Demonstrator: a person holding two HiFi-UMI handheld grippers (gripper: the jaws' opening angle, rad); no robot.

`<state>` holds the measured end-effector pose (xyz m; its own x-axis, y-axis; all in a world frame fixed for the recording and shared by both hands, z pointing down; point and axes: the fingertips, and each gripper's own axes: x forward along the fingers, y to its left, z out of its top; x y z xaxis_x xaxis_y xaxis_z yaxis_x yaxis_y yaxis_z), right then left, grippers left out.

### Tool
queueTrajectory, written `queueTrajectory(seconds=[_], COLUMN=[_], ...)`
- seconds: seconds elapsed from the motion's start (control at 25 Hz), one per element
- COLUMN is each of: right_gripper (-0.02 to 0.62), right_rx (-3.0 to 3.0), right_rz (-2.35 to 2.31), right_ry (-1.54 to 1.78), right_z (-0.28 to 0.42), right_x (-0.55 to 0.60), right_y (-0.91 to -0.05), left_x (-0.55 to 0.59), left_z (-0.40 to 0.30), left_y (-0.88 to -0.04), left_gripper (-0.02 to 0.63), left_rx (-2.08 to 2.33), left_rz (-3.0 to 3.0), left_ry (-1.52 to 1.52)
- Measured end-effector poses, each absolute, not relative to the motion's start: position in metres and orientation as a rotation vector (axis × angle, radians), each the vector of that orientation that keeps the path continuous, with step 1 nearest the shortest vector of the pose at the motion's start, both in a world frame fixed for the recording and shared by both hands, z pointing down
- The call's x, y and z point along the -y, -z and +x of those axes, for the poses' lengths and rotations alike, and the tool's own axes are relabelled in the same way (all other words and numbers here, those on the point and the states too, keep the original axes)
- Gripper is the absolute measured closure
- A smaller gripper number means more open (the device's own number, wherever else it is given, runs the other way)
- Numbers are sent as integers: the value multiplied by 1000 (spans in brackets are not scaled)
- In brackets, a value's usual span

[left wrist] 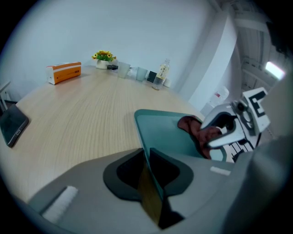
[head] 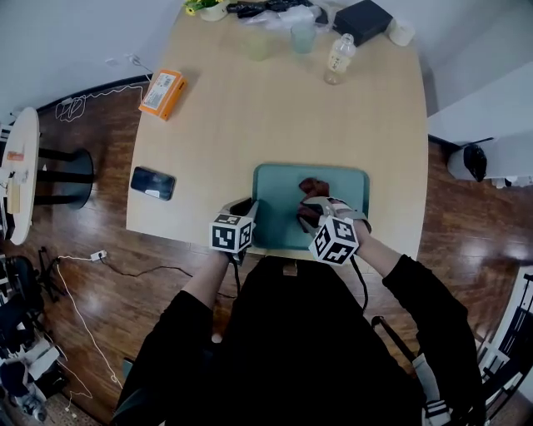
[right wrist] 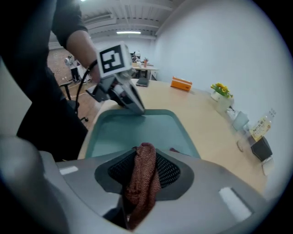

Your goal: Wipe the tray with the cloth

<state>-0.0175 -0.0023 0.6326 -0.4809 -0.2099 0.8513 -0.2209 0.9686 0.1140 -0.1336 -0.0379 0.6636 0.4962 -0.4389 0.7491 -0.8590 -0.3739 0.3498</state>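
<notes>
A teal tray (head: 279, 200) lies at the near edge of the wooden table. My left gripper (head: 247, 208) is shut on the tray's left rim (left wrist: 147, 151), the thin edge pinched between the dark pads. My right gripper (head: 311, 210) sits over the tray's right half, shut on a dark red cloth (right wrist: 143, 180) that hangs bunched between its jaws. From the left gripper view the cloth (left wrist: 198, 131) droops onto the tray floor (left wrist: 167, 132) under the right gripper (left wrist: 219, 132). The right gripper view shows the left gripper (right wrist: 130, 103) at the tray's far rim (right wrist: 132, 113).
A black phone (head: 153, 182) lies left of the tray and an orange box (head: 163, 92) farther back left. Cups (head: 303, 37), a bottle (head: 338, 58), a black box (head: 363, 20) and a small plant (head: 202, 7) line the far edge. The person's body is close behind the table's near edge.
</notes>
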Motion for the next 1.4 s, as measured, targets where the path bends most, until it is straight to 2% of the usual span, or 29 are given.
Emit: queueTrajectory(seconds=[0.2, 0.44, 0.72, 1.0, 1.2, 1.4], right_gripper=[480, 480, 480, 479, 479, 479], right_rx=[2132, 2148, 2128, 2077, 2078, 2133], right_rz=[142, 144, 231, 351, 300, 137], right_ry=[-64, -105, -8, -77, -28, -1], right_z=[-39, -45, -39, -33, -59, -102], right_x=[-78, -89, 10, 103, 68, -26], right_y=[-639, -646, -644, -642, -643, -642], left_x=[38, 38, 38, 38, 39, 39], left_z=[-132, -132, -130, -129, -130, -131], left_y=[-664, -665, -663, -663, -663, -664], left_gripper=[578, 580, 580, 580, 581, 581], left_rx=[1067, 1076, 1076, 1090, 1090, 1072], left_rz=[1997, 2002, 2004, 2018, 2017, 2004], left_ry=[-720, -729, -729, -736, -737, -724])
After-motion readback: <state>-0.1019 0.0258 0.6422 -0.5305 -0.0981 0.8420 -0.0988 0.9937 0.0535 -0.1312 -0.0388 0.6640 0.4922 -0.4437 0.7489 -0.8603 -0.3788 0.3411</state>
